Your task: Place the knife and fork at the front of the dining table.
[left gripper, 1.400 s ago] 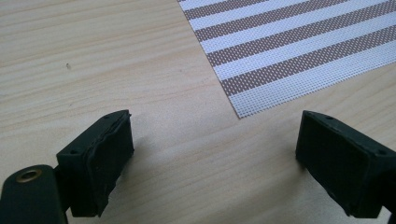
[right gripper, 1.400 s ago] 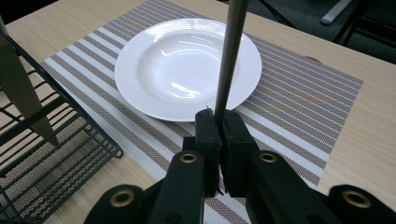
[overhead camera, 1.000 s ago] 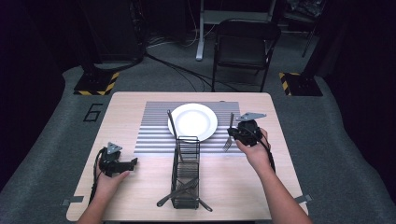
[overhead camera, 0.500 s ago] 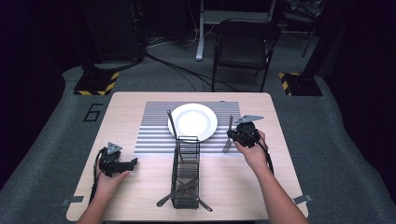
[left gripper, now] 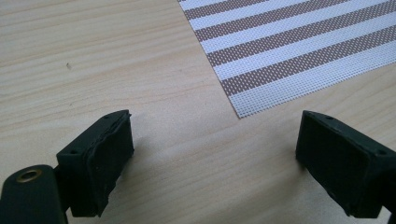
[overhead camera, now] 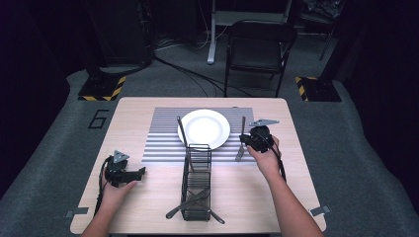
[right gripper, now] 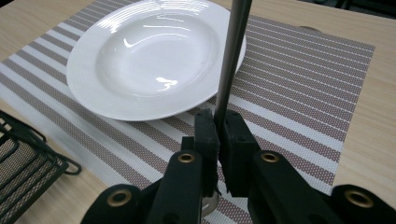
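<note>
My right gripper (overhead camera: 254,139) is right of the white plate (overhead camera: 204,128), shut on the thin metal handle of a fork (overhead camera: 241,129). The fork's tines (overhead camera: 239,156) point toward the near edge of the striped placemat (overhead camera: 160,133). In the right gripper view the jaws of my right gripper (right gripper: 218,135) pinch the handle (right gripper: 231,56), which rises in front of the plate (right gripper: 149,60). My left gripper (overhead camera: 132,174) rests open on the bare wood at the left. Between the jaws of my left gripper (left gripper: 215,154) there is only table, with the placemat's corner (left gripper: 289,56) beyond.
A black wire cutlery basket (overhead camera: 197,177) stands at the front centre of the table (overhead camera: 128,113), with utensils (overhead camera: 190,202) lying through its lower end. A dark utensil (overhead camera: 182,131) leans at the plate's left edge. A folding chair (overhead camera: 259,49) stands beyond the table.
My right gripper has shifted slightly left with the fork, whose handle now points straighter away from me. The left gripper has stayed where it was.
</note>
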A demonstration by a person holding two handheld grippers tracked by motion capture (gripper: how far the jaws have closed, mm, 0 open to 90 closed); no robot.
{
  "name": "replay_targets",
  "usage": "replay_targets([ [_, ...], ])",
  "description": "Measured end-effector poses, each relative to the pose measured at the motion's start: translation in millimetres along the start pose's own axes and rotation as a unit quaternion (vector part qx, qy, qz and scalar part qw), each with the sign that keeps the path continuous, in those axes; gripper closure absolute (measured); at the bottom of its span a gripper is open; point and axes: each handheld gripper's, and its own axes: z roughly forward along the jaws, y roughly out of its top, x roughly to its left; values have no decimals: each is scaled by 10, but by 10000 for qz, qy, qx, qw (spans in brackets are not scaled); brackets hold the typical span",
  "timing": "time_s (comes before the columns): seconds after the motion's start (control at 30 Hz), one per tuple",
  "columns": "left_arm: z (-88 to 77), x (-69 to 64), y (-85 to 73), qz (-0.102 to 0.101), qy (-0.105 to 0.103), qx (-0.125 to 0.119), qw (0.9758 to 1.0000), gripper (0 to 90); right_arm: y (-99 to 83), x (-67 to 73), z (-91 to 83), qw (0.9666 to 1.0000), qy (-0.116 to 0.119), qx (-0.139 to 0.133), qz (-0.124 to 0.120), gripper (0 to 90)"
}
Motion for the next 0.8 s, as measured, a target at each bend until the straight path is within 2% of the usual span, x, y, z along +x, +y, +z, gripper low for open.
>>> replay_targets([
  [0.23,0,0,0,-1,0,-1,10000,109,12,-70,67,9996,-36,0,270,853],
  [0.53,0,0,0,2,-1,2,10000,109,96,-35,156,9995,-146,109,274,860],
  [0.8,0,0,0,2,0,1,10000,109,153,-111,272,9972,-192,205,689,870],
])
